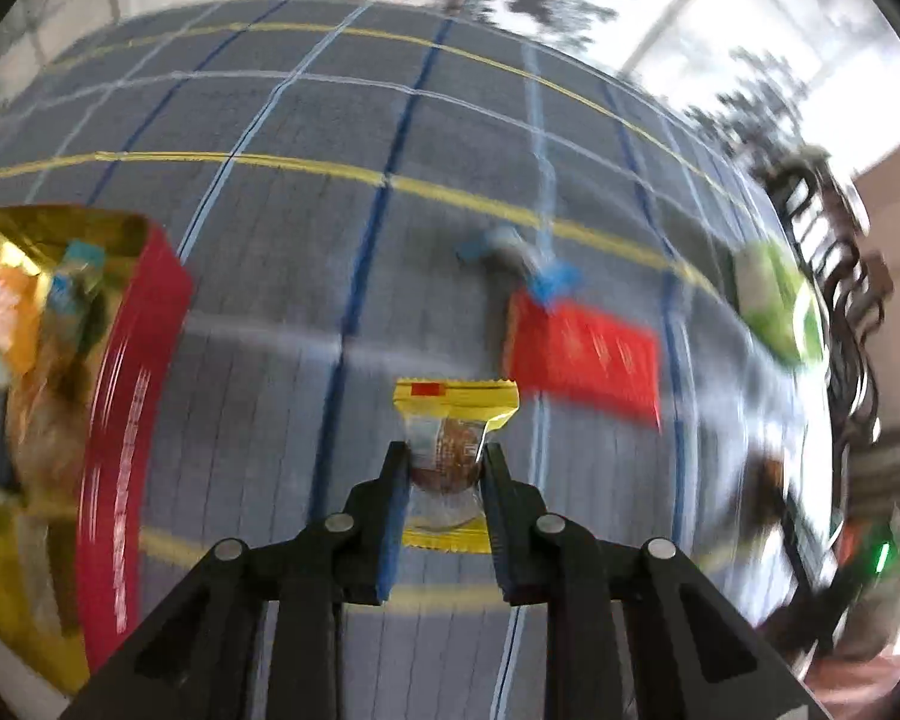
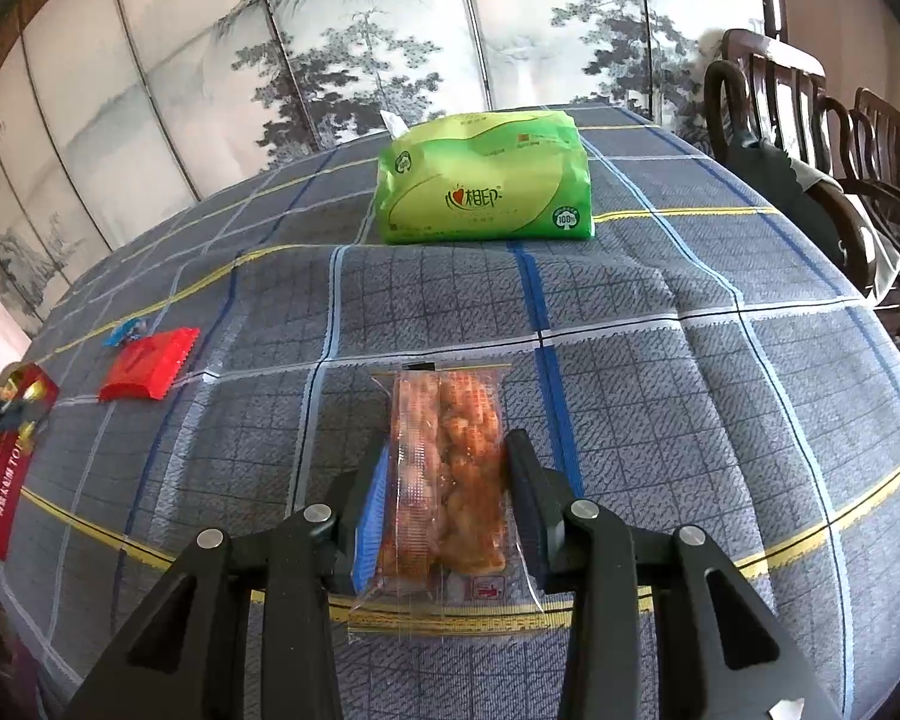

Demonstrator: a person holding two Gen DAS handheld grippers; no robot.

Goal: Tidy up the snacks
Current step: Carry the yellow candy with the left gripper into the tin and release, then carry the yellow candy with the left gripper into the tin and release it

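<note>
My left gripper (image 1: 444,450) is shut on a small yellow-wrapped snack (image 1: 453,414) and holds it above the plaid tablecloth (image 1: 330,120). A red box with a gold lining (image 1: 120,396) stands at the left, with several snacks inside. A red packet (image 1: 582,354) and a blue-wrapped candy (image 1: 516,258) lie on the cloth ahead. My right gripper (image 2: 447,450) is shut on a clear packet of orange snack (image 2: 447,480) just above the cloth. The red packet (image 2: 150,363), the blue candy (image 2: 125,331) and the red box (image 2: 6,480) also show at the left of the right wrist view.
A green tissue pack (image 2: 486,180) lies at the far side of the table; it also shows in the left wrist view (image 1: 777,300). Dark wooden chairs (image 2: 810,138) stand at the right edge. A painted folding screen (image 2: 330,42) stands behind the table.
</note>
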